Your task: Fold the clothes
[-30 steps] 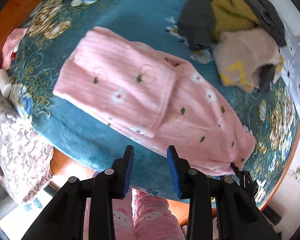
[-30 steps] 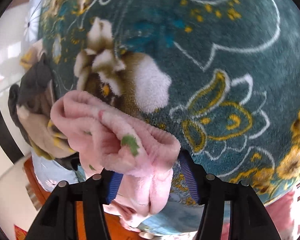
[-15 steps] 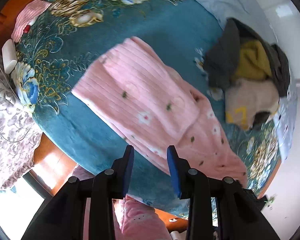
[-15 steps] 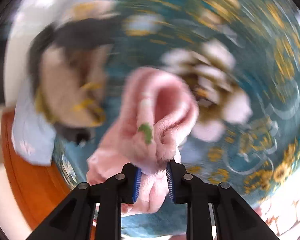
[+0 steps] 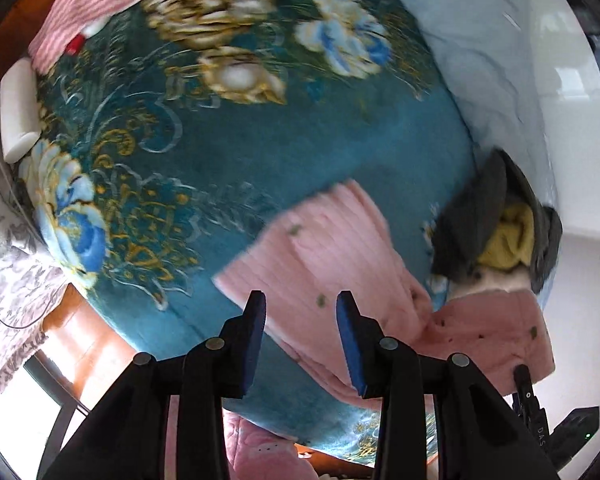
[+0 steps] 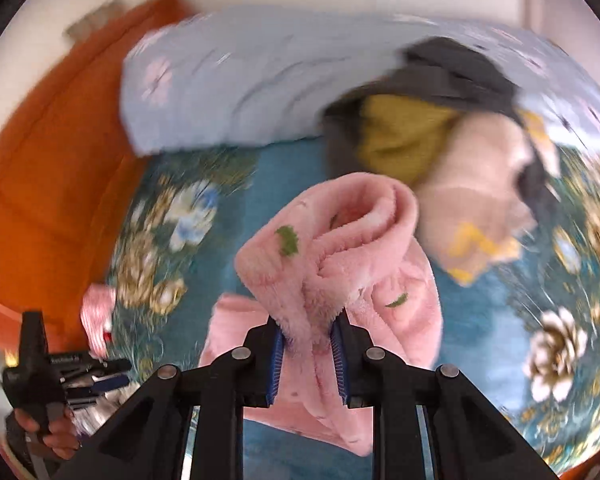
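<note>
Basically a bed covered by a teal floral blanket (image 5: 236,152), orange-brown wood floor (image 6: 40,140) beyond its edge, white wall behind, pale blue quilt (image 6: 236,80) along the far side. Unfolded pile (image 5: 508,236) of grey, yellow and cream clothes sits at 3 o'clock in the left wrist view, 1 o'clock in the right. Pink fleece garment (image 5: 332,248) lies partly folded on the blanket, long axis running roughly 10 to 4 o'clock in the left view, its 4 o'clock end lifted off the blanket. Right gripper (image 6: 309,350) has just been closing and is clamped narrow on a bunched end of that garment, fleece pinched between the blue pads, rest hanging below. Left gripper (image 5: 302,328) hovers above the garment's near edge, jaws part open, nothing between them, touching nothing. Both views motion-blurred.
</note>
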{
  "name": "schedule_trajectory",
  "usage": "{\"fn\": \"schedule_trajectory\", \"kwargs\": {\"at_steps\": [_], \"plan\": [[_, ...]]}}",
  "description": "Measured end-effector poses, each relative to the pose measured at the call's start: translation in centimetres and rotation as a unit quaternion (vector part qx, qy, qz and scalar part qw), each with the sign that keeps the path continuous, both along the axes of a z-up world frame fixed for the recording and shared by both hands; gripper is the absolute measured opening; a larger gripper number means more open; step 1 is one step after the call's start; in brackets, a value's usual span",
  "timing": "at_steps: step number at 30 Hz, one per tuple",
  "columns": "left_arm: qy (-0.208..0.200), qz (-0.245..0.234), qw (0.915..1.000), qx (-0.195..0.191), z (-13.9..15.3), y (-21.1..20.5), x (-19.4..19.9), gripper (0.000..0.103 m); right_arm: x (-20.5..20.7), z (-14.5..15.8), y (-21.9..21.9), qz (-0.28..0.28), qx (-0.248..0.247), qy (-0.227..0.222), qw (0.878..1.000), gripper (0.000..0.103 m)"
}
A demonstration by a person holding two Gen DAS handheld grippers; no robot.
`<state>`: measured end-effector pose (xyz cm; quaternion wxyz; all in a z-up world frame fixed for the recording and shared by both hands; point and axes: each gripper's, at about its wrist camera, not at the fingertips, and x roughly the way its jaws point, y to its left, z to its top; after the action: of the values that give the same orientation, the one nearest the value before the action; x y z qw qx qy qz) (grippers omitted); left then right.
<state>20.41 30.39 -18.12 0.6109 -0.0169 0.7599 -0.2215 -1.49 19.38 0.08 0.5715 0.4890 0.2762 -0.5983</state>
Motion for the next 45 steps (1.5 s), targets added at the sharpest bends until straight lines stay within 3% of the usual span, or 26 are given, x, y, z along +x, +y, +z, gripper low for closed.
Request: {"fn": "schedule_trajectory", "kwargs": {"at_steps": [5, 10, 13, 16, 19, 23, 27, 29, 31, 35, 40, 45], "plan": [[0.018, 0.034, 0.9993, 0.003, -1.7, 3.2, 3.7, 0.037, 8.6, -4.6, -2.1, 0.087, 0.055, 0.024, 0.994, 0.023], [0.044, 0.065, 0.9967, 0.020, -4.1, 6.0, 5.6, 0.037, 16.1, -9.8, -2.8, 0.187, 0.120, 0.079, 0.972, 0.023], [0.051, 0.067, 0.9961, 0.026, -4.9, 6.5, 5.9, 0.037, 18.7, -12.2, -2.6, 0.224, 0.149, 0.117, 0.956, 0.026], [0.061, 0.061, 0.9958, 0.030, -5.8, 6.1, 5.9, 0.037, 19.5, -12.3, -2.5, 0.237, 0.152, 0.104, 0.954, 0.032], [0.070, 0.050, 0.9959, 0.030, -6.5, 5.0, 5.8, 0.037, 18.6, -11.2, -2.2, 0.233, 0.150, 0.075, 0.958, 0.037], [0.077, 0.023, 0.9965, 0.025, -7.3, 2.7, 5.4, 0.038, 15.6, -8.6, -2.4, 0.190, 0.139, -0.006, 0.972, 0.044], [0.077, -0.032, 0.9964, -0.016, -7.4, -0.4, 3.8, 0.040, 11.2, -7.0, -1.6, 0.121, 0.129, 0.009, 0.984, 0.044], [0.075, -0.066, 0.9942, -0.040, -7.4, -2.2, 2.8, 0.047, 8.3, -6.9, -0.8, 0.068, 0.137, 0.010, 0.988, 0.044], [0.070, -0.113, 0.9888, -0.068, -7.0, -4.3, 1.2, 0.056, 5.5, -7.1, 0.4, 0.016, 0.152, 0.011, 0.988, 0.044], [0.043, -0.197, 0.9748, -0.095, -7.2, -8.0, -1.7, 0.057, 1.6, -7.7, 3.2, -0.048, 0.180, 0.014, 0.982, 0.044], [-0.039, -0.302, 0.9490, -0.081, -7.5, -11.4, -4.7, 0.061, -1.0, -7.7, 5.7, -0.066, 0.200, 0.016, 0.977, 0.044], [-0.051, -0.352, 0.9309, -0.083, -7.6, -13.5, -6.7, 0.061, -2.8, -7.0, 6.2, -0.079, 0.190, 0.015, 0.978, 0.044]]}}
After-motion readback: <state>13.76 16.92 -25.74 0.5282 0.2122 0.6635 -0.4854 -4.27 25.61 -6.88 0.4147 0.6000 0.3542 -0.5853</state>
